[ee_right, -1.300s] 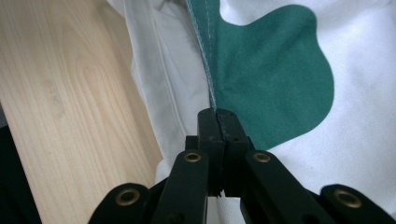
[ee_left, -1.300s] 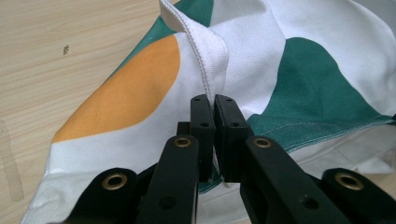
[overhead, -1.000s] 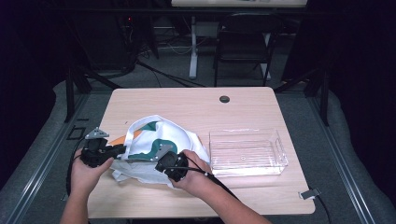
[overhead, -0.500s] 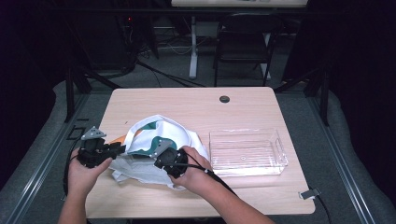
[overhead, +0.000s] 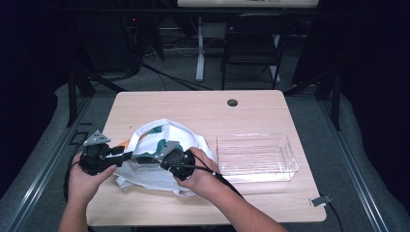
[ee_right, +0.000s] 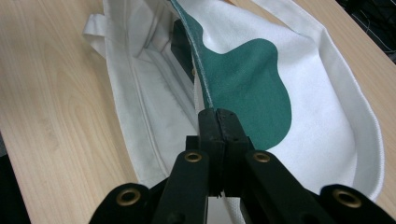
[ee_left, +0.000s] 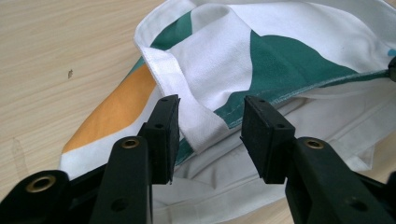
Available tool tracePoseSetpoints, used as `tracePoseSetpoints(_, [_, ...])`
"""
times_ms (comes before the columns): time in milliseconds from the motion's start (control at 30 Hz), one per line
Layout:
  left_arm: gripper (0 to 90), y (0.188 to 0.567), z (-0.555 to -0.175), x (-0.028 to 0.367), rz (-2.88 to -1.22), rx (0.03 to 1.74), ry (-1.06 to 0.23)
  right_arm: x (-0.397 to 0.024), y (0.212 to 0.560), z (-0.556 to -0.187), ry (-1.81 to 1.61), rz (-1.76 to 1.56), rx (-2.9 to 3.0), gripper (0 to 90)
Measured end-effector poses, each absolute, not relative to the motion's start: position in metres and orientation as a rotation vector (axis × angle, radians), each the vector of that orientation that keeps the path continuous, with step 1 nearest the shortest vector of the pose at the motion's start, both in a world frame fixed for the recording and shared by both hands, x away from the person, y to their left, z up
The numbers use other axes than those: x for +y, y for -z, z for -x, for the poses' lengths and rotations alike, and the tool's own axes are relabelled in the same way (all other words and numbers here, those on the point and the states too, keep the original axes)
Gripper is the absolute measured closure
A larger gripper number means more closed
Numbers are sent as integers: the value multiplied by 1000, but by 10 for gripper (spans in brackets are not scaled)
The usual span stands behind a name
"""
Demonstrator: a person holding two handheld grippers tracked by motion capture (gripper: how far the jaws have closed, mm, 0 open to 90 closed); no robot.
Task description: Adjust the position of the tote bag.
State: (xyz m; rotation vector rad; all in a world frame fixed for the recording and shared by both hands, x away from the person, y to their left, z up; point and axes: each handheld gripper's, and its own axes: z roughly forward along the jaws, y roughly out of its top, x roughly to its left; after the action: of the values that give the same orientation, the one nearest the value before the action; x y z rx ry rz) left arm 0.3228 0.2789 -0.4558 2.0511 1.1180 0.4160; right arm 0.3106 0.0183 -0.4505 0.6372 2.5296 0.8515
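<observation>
While the person leans in from the near edge, a white cloth bag (overhead: 154, 159) with green and orange patches lies crumpled on the left half of the wooden table (overhead: 203, 108), beside a clear plastic bin (overhead: 255, 157). The right gripper (ee_right: 218, 116) has its jaws pinched tight on the bag's upper edge, holding the mouth up. The left gripper (ee_left: 210, 135) has just been spreading its jaws; they stand apart, a white strap (ee_left: 187, 98) of the bag lying loose between the pads, neither pressing on it.
</observation>
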Motion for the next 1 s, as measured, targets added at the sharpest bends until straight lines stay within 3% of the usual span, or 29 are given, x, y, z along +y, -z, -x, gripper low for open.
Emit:
tracePoseSetpoints(567, [488, 461, -323, 271, -2107, 1041, -479, 19, 440, -317, -869, -652, 2510, 900])
tracePoseSetpoints(1000, [483, 473, -329, 268, -2164, 1021, -561, 21, 436, -319, -871, -653, 2503, 900])
